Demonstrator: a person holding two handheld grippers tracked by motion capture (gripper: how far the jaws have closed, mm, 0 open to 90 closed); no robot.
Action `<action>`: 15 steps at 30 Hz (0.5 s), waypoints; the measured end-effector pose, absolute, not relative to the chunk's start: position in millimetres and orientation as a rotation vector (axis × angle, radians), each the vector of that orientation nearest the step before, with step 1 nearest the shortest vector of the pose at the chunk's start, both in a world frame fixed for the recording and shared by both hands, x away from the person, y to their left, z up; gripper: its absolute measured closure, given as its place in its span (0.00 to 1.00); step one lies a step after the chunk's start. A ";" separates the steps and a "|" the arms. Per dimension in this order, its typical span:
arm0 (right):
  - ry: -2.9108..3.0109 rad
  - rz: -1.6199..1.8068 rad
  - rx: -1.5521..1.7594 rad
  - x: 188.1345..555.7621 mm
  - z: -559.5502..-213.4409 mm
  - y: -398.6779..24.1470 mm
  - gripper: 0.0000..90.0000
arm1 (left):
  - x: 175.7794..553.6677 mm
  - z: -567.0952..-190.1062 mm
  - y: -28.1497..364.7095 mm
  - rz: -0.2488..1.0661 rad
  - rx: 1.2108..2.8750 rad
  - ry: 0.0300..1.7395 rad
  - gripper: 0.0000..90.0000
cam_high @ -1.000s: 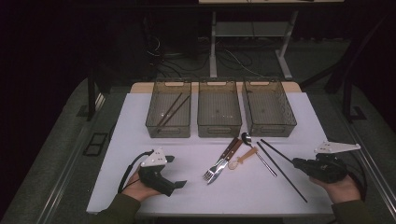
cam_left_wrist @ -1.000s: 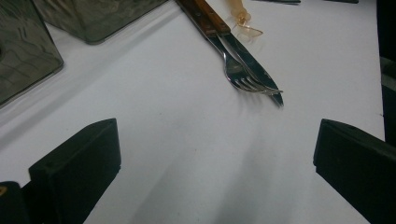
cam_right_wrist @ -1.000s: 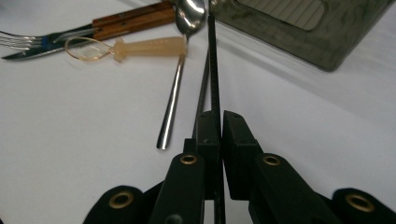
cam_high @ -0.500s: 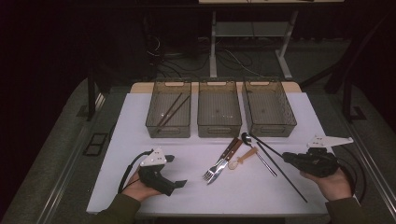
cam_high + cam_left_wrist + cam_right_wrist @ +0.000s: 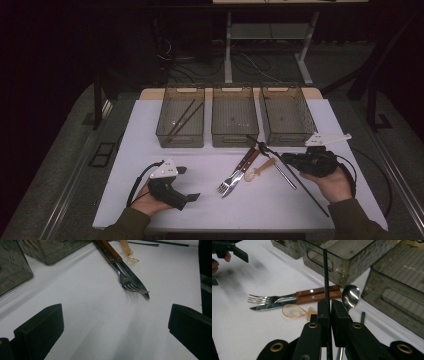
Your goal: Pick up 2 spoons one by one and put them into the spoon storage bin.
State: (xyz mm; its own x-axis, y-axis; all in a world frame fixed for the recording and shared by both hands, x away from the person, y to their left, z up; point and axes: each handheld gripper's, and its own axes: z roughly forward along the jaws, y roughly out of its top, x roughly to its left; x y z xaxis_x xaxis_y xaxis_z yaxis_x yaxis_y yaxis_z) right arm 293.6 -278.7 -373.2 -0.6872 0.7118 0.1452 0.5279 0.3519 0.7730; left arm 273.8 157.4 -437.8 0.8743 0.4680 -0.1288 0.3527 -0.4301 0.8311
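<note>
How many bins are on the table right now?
3, in a row at the far side of the table: the left bin with chopsticks in it, the middle bin, and the right bin.

Three bins (image 5: 235, 122) stand in a row along the table's (image 5: 150, 150) far edge; chopsticks (image 5: 181, 120) lie in the left bin. Before the middle bin lie a fork (image 5: 231, 181) and knife (image 5: 247, 162) side by side, a spoon (image 5: 272, 162) just to their right.

black chopstick (image 5: 325, 277) runs off bottom edge, claw-pinched
</note>
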 end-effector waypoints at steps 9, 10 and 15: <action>2.395 1.289 1.073 309.0 -363.3 -251.1 0.95 | 274.0 -437.8 156.6 0.142 2.057 0.595 0.00; 2.395 1.289 1.073 309.0 -363.3 -251.1 0.95 | 274.0 -437.6 156.6 0.142 2.058 0.594 0.00; 2.396 1.293 1.057 315.1 -360.3 -239.3 0.95 | 274.5 -437.0 157.8 0.141 2.049 0.596 0.00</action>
